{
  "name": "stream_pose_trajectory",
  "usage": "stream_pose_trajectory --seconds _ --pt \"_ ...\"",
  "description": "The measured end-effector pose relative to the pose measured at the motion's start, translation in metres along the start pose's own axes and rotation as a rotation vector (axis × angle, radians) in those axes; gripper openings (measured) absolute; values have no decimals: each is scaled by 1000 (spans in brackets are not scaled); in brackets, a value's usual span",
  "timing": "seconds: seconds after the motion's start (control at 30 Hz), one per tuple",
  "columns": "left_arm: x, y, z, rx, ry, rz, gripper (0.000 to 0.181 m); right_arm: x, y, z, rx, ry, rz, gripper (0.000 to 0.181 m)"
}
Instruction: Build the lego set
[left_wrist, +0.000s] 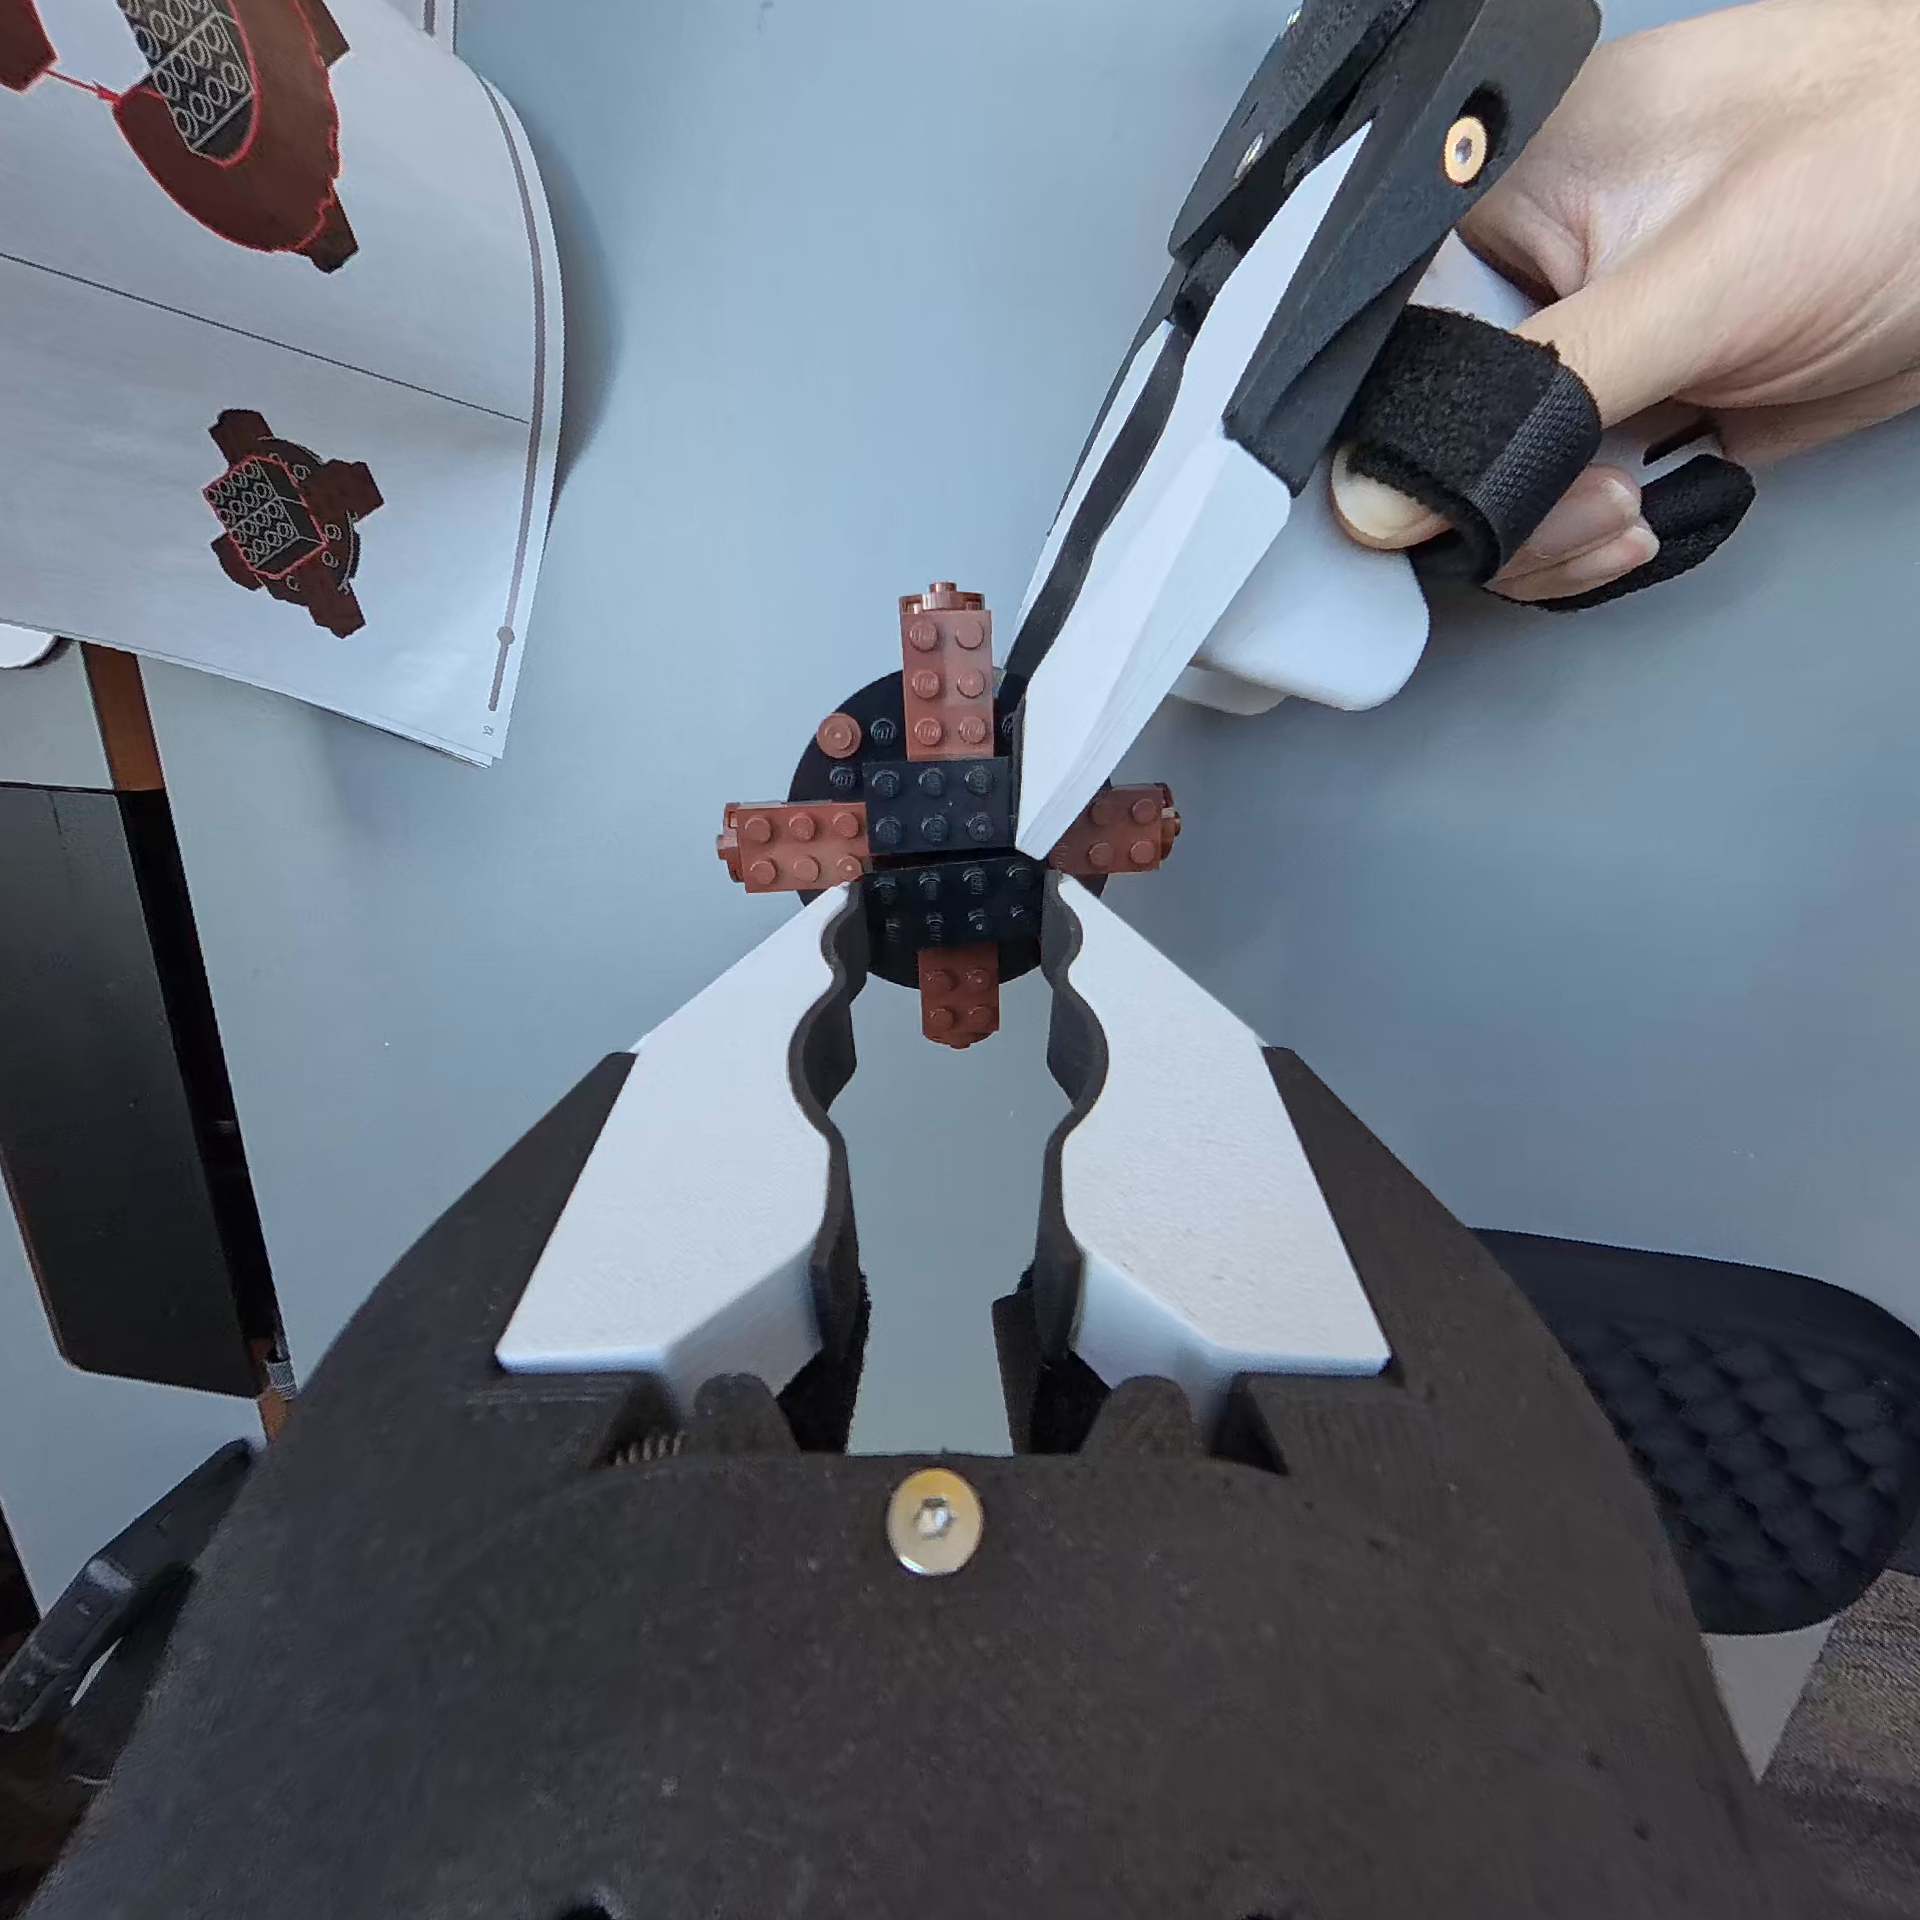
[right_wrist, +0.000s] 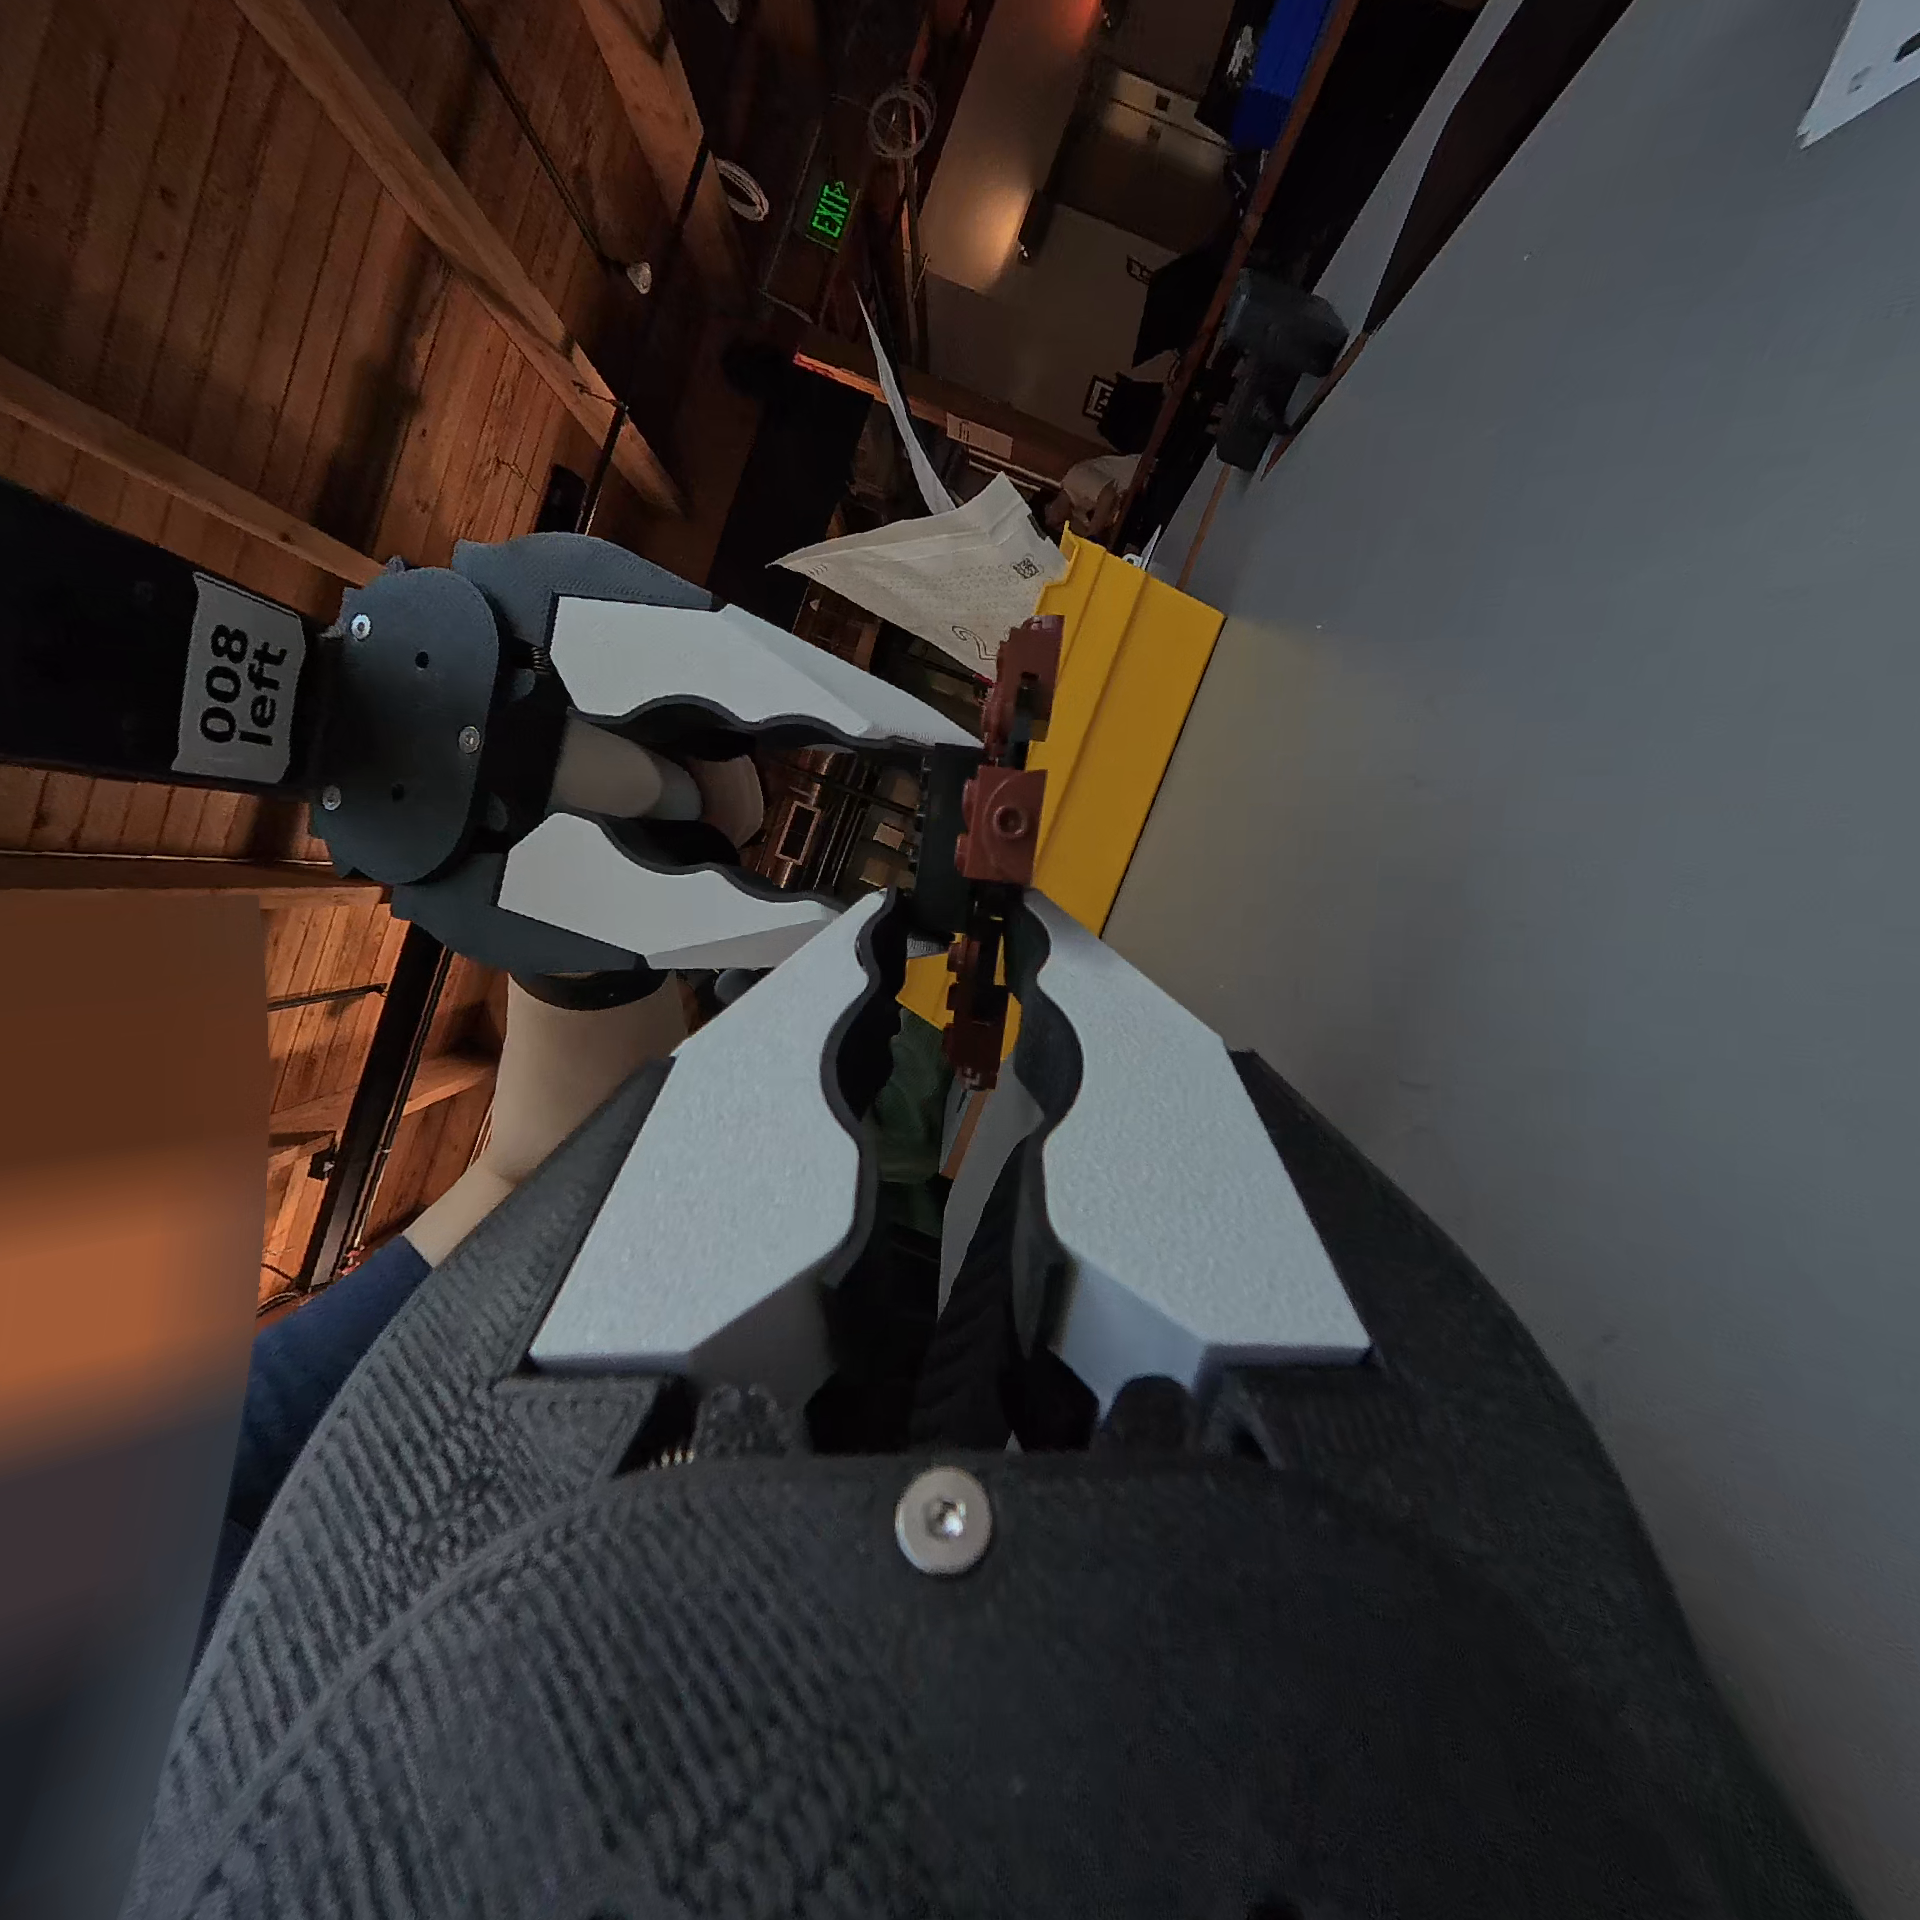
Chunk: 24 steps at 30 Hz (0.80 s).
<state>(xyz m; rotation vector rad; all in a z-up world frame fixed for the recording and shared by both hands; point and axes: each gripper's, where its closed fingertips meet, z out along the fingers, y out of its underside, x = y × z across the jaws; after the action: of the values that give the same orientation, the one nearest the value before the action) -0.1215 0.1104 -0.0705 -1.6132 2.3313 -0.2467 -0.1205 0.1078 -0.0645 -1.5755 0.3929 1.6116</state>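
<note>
While its two white fingers close on the near black brick of the lego assembly (left_wrist: 940, 831), the left gripper (left_wrist: 951, 909) stands only slightly parted, pads pressed to that brick's two sides. Assembly: round black plate base; two black studded bricks stacked at centre; four reddish-brown plates radiating as a cross; one small round brown stud on the base, upper left. It is held clear above the grey worktop (left_wrist: 1558, 935).

Right gripper (left_wrist: 1034, 842): enters from the upper right, fingers edge-on, tip touching the right end of the upper black brick beside the right brown arm. In its own view the right gripper (right_wrist: 951, 914) is narrowly parted around the assembly's (right_wrist: 997, 821) edge; whether it truly clamps cannot be told. A person's hand (left_wrist: 1683, 301) holds it, fingers through black straps.

Left gripper (right_wrist: 940, 821), seen from the right wrist view: grips the assembly from the side.

Surroundings: open instruction booklet (left_wrist: 260, 364) toward the worktop's far left corner; yellow bin (right_wrist: 1127, 727) behind the assembly; black mesh chair seat (left_wrist: 1714, 1423) past the near right edge.
</note>
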Motion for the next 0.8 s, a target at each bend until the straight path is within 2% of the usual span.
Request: stream_pose_trajectory --seconds 0.4,0.8 --pt "-1 -1 4 -100 41 40 32 2 -4 -3 21 -11 45 17" --pt "-6 -7 5 -77 49 -26 42 2 -7 -7 44 -82 204 17"
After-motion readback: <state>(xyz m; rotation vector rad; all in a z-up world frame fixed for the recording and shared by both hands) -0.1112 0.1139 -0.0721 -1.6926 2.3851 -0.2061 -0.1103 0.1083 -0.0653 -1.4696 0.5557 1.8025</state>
